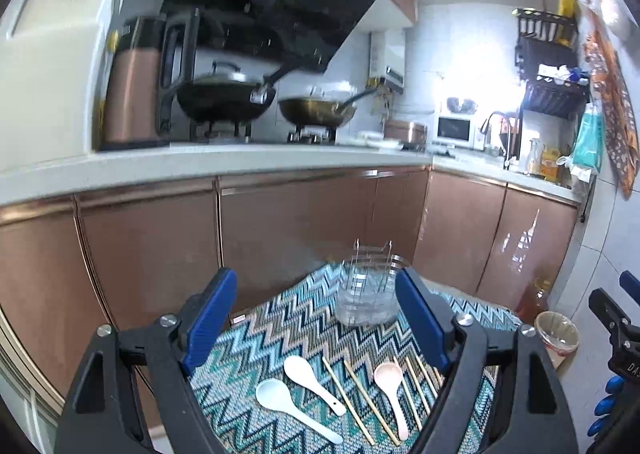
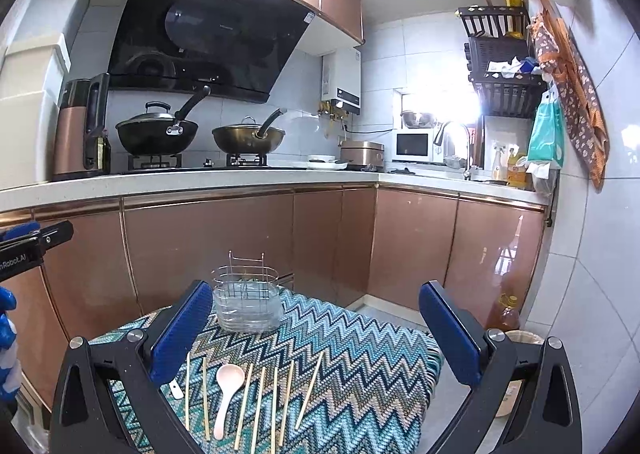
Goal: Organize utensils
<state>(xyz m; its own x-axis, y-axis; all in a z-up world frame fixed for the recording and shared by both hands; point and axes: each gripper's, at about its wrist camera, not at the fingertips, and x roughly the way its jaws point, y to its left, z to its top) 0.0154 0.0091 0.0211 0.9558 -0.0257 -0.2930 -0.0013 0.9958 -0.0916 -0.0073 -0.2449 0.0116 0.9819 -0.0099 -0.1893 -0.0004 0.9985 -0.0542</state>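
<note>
step: nothing grasped yet; first pick pending
left gripper (image 1: pixel 316 324): fingers spread, empty
right gripper (image 2: pixel 316 330): fingers spread, empty
utensils: spoons (image 1: pixel 310 382), chopsticks (image 2: pixel 260 402) laid along near mat (image 2: pixel 360 354) edge
holder (image 2: pixel 248 304): far edge
next: one utensil to be grasped

A home kitchen: woks (image 2: pixel 157 133) on a gas stove, range hood (image 2: pixel 208 29), microwave (image 2: pixel 413 145), copper cabinets (image 2: pixel 208 250).

Right gripper (image 2: pixel 316 338) jaws spread wide, nothing between. Below the jaws: pink spoon (image 2: pixel 226 390) among loose chopsticks (image 2: pixel 259 406) on zigzag cloth (image 2: pixel 360 366). Wire utensil holder (image 2: pixel 248 302) beyond the left jaw, possibly empty. White spoon handle (image 2: pixel 175 389) peeks under that jaw.
</note>
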